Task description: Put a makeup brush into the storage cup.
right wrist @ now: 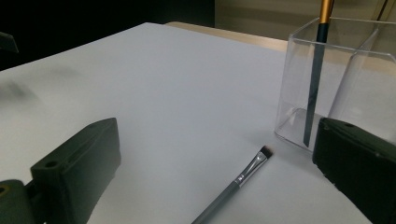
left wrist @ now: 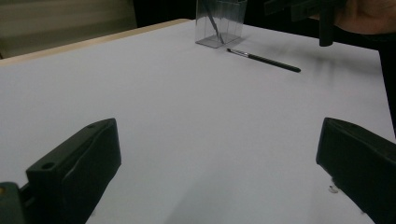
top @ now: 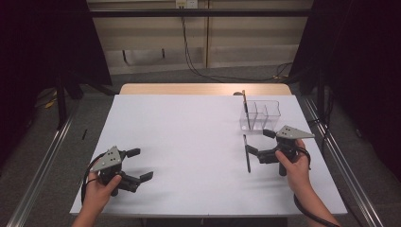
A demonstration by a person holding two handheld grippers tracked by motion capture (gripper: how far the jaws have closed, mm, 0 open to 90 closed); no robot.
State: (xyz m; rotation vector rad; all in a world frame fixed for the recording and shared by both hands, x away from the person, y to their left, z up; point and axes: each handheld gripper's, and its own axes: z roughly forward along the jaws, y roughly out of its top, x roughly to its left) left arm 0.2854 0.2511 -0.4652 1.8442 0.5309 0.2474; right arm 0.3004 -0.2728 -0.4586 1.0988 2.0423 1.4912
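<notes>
Right hand-held gripper (top: 259,143) spread | slim metal-ferruled brush (right wrist: 233,184) flat | clear box (right wrist: 336,79)

The high view looks forward and down over the white table (top: 189,142), far off. Both gripper views sit low and close above it, each facing the clear organizer (left wrist: 220,22) (right wrist: 336,84), and all 3 views share the makeup brush (top: 247,153) (left wrist: 264,59) (right wrist: 233,184) lying beside that organizer.
</notes>
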